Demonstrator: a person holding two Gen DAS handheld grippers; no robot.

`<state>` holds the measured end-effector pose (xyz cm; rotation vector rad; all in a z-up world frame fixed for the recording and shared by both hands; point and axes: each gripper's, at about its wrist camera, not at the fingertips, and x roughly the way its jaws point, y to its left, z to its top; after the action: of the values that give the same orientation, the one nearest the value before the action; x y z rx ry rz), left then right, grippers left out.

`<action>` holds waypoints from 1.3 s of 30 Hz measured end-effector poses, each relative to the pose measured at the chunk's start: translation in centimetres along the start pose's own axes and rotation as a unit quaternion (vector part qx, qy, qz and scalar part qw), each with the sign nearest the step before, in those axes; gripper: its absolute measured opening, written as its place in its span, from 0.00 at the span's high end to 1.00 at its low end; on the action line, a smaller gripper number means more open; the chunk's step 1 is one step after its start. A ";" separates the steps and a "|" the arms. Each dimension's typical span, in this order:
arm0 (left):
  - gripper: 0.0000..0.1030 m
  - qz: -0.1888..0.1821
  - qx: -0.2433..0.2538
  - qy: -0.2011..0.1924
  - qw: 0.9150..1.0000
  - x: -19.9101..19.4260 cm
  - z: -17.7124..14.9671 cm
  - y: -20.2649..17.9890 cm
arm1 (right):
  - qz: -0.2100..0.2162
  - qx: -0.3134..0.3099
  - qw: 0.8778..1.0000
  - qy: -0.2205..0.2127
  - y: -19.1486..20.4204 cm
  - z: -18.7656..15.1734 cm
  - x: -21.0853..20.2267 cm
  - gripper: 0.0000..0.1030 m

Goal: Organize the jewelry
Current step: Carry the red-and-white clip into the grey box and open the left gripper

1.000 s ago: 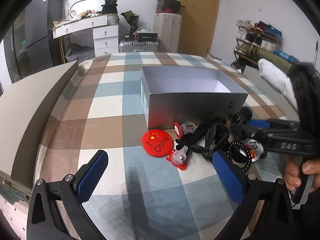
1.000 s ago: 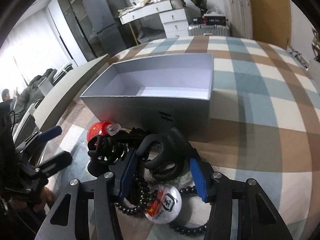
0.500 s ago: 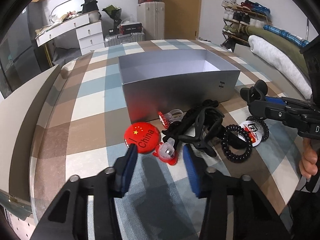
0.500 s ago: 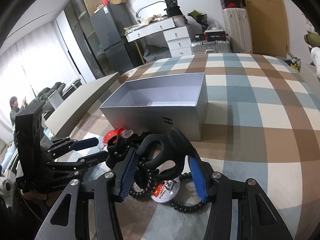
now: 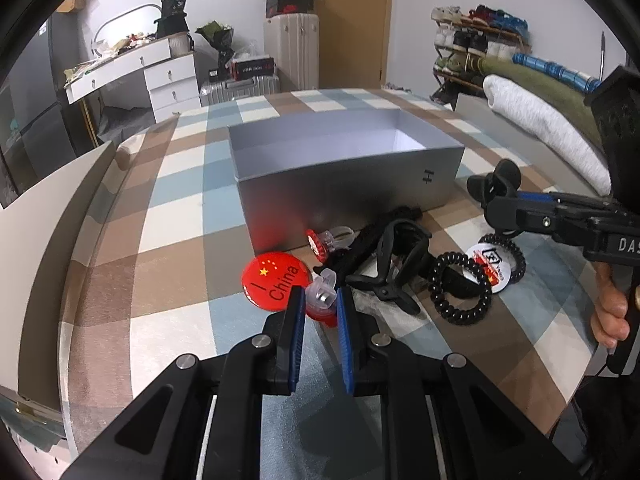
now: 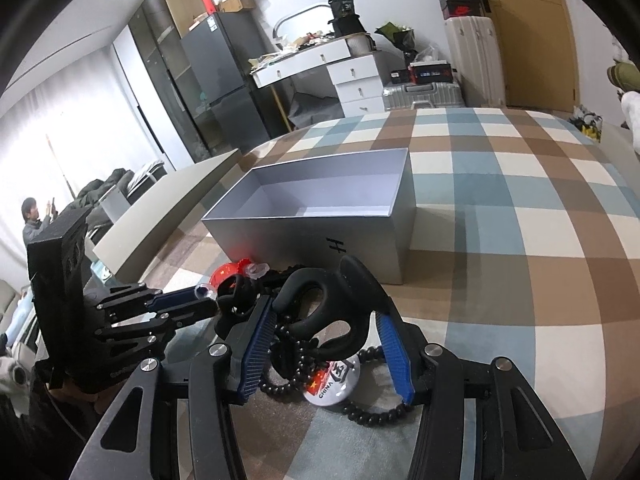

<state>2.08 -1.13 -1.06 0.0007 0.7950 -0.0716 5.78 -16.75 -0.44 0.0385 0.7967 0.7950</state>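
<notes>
the checked tabletop (image 5: 120, 248) carries everything, and on it the silver box (image 5: 348, 184) stands open and looks empty, at 12 o'clock from the pile of jewelry. the first risk is with this box, i think: it seems light, so if a hand-held gripper knocks its near wall while bringing a piece over the rim, the box can slide away or tip. the right hand-held gripper (image 6: 324, 340) is clenched on the big black hair claw (image 6: 324, 304), which is lifted a little above the black bead bracelet (image 6: 368, 412) and the white china badge (image 6: 332, 380); the pads hold only the curved sides of the claw, so it may turn or slip out during the move, and a bead strand may catch on it and be dragged. the left hand-held gripper (image 5: 318, 312) is clenched on the small red and clear ring (image 5: 320, 304), which lies on the tabletop just at 3 o'clock from the red china badge (image 5: 276, 280) and at 9 o'clock from a second black hair claw (image 5: 392, 264). this ring is small and smooth, and only its edge is between the pads, so it can pop out when lifted, or push the badge aside. the black spiral hair tie (image 5: 460, 288) is near and could tangle too.
</notes>
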 end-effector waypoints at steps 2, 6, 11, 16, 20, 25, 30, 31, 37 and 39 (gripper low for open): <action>0.89 -0.001 -0.002 -0.003 1.000 -0.2 0.0 0.2 | 0.000 0.000 1.000 0.000 0.0 0.0 0.0 0.51; 0.89 -0.002 -0.004 -0.012 1.000 -0.8 0.1 0.5 | 0.000 0.000 1.000 -0.006 0.1 0.1 -0.3 0.51; 0.89 -0.009 -0.022 -0.043 0.999 -2.2 0.5 1.1 | 0.007 0.001 1.000 -0.024 0.2 0.5 -1.0 0.51; 0.89 -0.009 -0.047 -0.085 0.995 -3.5 1.7 1.3 | 0.017 0.007 0.999 -0.034 0.1 1.4 -1.2 0.51; 0.89 -0.011 -0.047 -0.097 0.994 -3.2 2.9 1.1 | 0.024 0.005 0.999 -0.039 0.0 2.4 -1.1 0.51; 0.89 -0.014 -0.045 -0.101 0.994 -2.2 4.5 1.0 | 0.032 0.006 0.999 -0.039 -0.1 3.9 -0.3 0.51; 0.89 -0.027 -0.056 -0.095 0.994 -0.3 6.3 1.2 | 0.034 0.005 0.999 -0.029 -0.3 5.5 1.0 0.51; 0.89 -0.023 -0.056 -0.092 0.994 0.4 6.7 1.3 | 0.034 0.005 0.999 -0.026 -0.3 5.8 1.3 0.51; 0.89 -0.017 -0.061 -0.063 0.996 2.8 7.4 1.7 | 0.018 0.006 1.000 -0.003 -0.6 7.3 3.5 0.51; 0.89 -0.014 -0.059 -0.053 0.997 3.2 7.4 1.7 | 0.018 0.007 1.000 0.005 -0.6 7.6 4.0 0.51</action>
<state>9.74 0.14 1.78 -0.1254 0.6913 -0.0507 12.85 -12.62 2.31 0.0615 0.8129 0.8242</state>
